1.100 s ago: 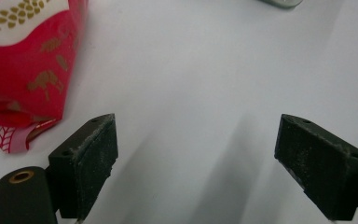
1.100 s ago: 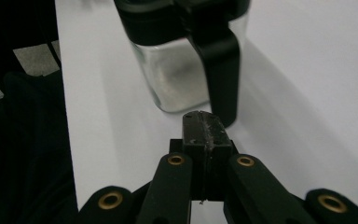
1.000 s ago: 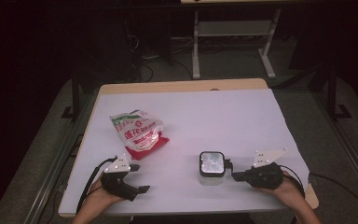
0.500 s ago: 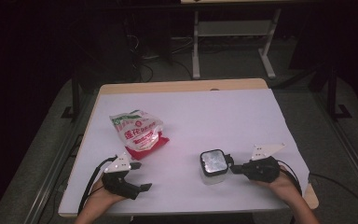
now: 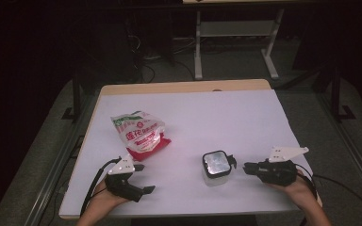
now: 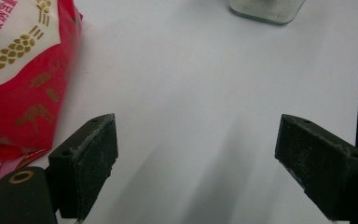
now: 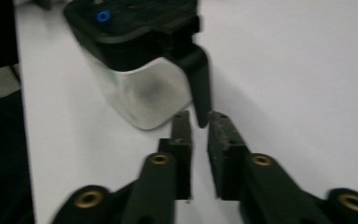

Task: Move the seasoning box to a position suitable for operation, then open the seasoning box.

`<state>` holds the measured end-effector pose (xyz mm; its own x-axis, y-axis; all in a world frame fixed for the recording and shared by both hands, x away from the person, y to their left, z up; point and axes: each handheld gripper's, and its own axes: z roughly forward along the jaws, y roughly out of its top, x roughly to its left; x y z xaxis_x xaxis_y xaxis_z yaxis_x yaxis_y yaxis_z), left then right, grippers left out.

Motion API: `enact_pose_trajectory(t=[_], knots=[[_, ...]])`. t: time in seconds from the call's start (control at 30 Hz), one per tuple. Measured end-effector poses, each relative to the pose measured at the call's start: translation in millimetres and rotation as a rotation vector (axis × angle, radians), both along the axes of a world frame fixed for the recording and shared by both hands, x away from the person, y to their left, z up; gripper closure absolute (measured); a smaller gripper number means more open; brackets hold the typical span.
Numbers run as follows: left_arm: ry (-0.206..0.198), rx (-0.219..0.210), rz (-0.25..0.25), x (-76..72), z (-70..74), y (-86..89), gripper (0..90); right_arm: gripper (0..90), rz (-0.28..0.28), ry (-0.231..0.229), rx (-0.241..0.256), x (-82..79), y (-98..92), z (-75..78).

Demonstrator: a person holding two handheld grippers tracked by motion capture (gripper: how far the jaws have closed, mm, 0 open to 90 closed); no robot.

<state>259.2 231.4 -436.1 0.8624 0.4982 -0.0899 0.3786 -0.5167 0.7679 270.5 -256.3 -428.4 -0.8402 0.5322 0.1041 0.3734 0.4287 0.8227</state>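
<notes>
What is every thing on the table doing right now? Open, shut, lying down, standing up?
Red and white printed plastic bag: lying flat on the white table, crumpled, touched by neither gripper.
Clear square container with black lid: standing upright, lid on, its side latch hanging down.
Left gripper: open, jaws wide apart, holding nothing.
Right gripper: jaws almost closed, tips right at the container's latch, not clearly gripping it.

The bag (image 5: 139, 134) lying on the bench (image 5: 245, 113) carries red Chinese characters on its white panel, seemingly "莲花" followed by more that are too blurred to make out in the high view; the left gripper view catches further red characters at the bag's (image 6: 23, 70) top edge, cut off and unreadable, above gold wheat-ear emblems
</notes>
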Motion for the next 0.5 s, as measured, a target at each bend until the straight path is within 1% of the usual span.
enact_pose_trajectory(t=[0.03, 0.07, 0.1, 0.13, 0.17, 0.2, 0.23, 0.27, 0.3, 0.33, 0.37, 0.4, 0.43, 0.5], knots=[[0.004, -0.003, -0.005, -0.1, -0.1, -0.3, 12.8, 67.0, -0.015, 0.000, -0.002, 0.6, -1.2, -0.2], [0.004, -0.003, -0.005, -0.1, -0.1, -0.3, 12.7, 67.0, -0.015, 0.000, -0.002, 0.6, -1.2, -0.2], [0.009, -0.011, -0.011, -0.1, 0.0, -1.1, 12.7, 62.3, -0.031, 0.001, -0.002, 1.6, -2.6, -1.0], [0.008, -0.011, -0.015, -0.2, 1.0, -2.6, 12.7, 53.4, -0.066, -0.005, -0.007, 3.4, -4.5, -3.3], [0.008, -0.011, -0.015, -0.2, 1.0, -2.6, 12.7, 53.4, -0.066, -0.005, -0.007, 3.4, -4.5, -3.3], [0.014, -0.015, -0.016, -0.5, 1.9, -3.6, 12.7, 49.3, -0.079, 0.000, -0.010, 4.2, -5.0, -4.7], [0.008, -0.019, -0.018, -0.1, 3.8, -4.9, 12.7, 39.3, -0.097, 0.005, -0.025, 6.4, -5.2, -8.6], [0.008, -0.023, -0.022, 0.3, 4.7, -6.1, 12.7, 35.2, -0.100, 0.008, -0.026, 6.8, -5.0, -9.5], [0.012, -0.028, -0.023, 0.5, 5.5, -7.5, 12.6, 30.9, -0.116, 0.000, -0.031, 7.7, -4.8, -11.1], [0.012, -0.028, -0.023, 0.5, 5.5, -7.5, 12.5, 30.9, -0.116, 0.000, -0.031, 7.7, -4.8, -11.1], [0.013, -0.027, -0.027, 0.7, 6.4, -9.3, 12.5, 28.2, -0.124, 0.001, -0.035, 8.7, -5.0, -12.4], [0.014, -0.026, -0.034, 0.1, 7.0, -11.6, 12.5, 24.4, -0.128, 0.005, -0.034, 10.1, -5.4, -13.6], [0.009, -0.015, -0.044, 0.1, 7.6, -15.0, 12.5, 18.2, -0.142, 0.010, -0.034, 12.0, -6.3, -14.8], [0.009, -0.015, -0.048, 0.4, 7.8, -16.9, 12.5, 16.8, -0.150, 0.008, -0.037, 12.4, -6.8, -15.5]])
